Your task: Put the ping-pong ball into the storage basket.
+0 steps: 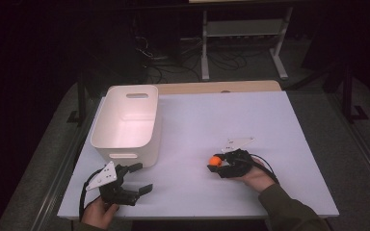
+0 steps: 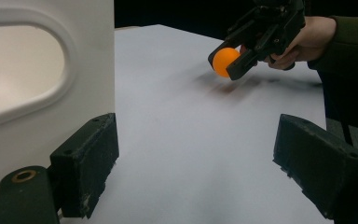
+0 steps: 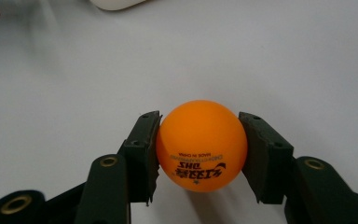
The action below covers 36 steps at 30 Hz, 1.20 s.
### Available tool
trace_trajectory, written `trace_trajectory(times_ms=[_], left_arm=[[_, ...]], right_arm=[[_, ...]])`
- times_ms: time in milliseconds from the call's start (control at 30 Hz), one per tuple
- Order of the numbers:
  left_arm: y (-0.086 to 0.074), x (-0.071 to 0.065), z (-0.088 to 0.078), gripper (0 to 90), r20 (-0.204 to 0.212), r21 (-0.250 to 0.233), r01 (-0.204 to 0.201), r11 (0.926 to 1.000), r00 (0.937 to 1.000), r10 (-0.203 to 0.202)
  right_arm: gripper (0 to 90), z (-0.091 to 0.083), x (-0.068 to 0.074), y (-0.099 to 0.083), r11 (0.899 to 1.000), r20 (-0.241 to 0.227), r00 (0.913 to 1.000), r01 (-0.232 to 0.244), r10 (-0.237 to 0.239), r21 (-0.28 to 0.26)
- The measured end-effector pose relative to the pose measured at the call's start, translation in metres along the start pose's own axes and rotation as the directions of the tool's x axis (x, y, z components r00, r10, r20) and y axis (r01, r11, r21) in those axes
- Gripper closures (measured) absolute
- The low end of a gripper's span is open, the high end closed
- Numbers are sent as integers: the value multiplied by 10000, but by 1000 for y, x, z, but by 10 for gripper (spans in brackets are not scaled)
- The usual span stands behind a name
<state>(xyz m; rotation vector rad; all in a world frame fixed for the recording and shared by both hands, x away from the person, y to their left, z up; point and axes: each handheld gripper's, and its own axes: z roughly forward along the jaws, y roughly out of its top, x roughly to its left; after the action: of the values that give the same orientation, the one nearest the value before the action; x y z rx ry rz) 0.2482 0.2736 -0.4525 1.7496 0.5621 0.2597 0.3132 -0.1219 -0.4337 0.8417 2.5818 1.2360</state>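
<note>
An orange ping-pong ball (image 3: 201,144) with dark print sits squeezed between the two black jaws of my right gripper (image 3: 199,151), held a little above the white table. In the high view that ball (image 1: 215,160) is at the centre right, with the right gripper (image 1: 218,163) shut on it. From the left gripper view the ball (image 2: 225,61) appears far off at the upper right. My left gripper (image 1: 141,177) rests near the front left, just in front of the white bin (image 1: 125,144). Its jaws (image 2: 196,163) stand wide apart with nothing between them.
The white plastic bin (image 2: 42,98) with handle cutouts stands at the left of the white table top (image 1: 250,120); its wall is close beside my left gripper. A wooden strip (image 1: 217,87) edges the table's far side. Cables and a white frame lie on the floor beyond.
</note>
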Motion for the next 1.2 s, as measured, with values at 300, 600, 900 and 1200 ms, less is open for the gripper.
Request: trace_trajectory(times_ms=[300,600,900,1200], left_arm=[[0,0,0,139,7,-16,-4,10000,10000,4],[0,1,0,139,-1,20,43,10000,10000,-43],[0,0,0,139,22,-6,-7,10000,10000,7],[0,0,0,139,18,-2,-12,10000,10000,12]], right_arm=[[493,3,1,5,10000,-51,10000,79,-79,-19],[493,5,2,9,9999,-179,9997,135,-136,-34],[493,10,5,15,9997,-269,9994,237,-237,-14],[493,14,7,22,9994,-323,9989,339,-342,-102]])
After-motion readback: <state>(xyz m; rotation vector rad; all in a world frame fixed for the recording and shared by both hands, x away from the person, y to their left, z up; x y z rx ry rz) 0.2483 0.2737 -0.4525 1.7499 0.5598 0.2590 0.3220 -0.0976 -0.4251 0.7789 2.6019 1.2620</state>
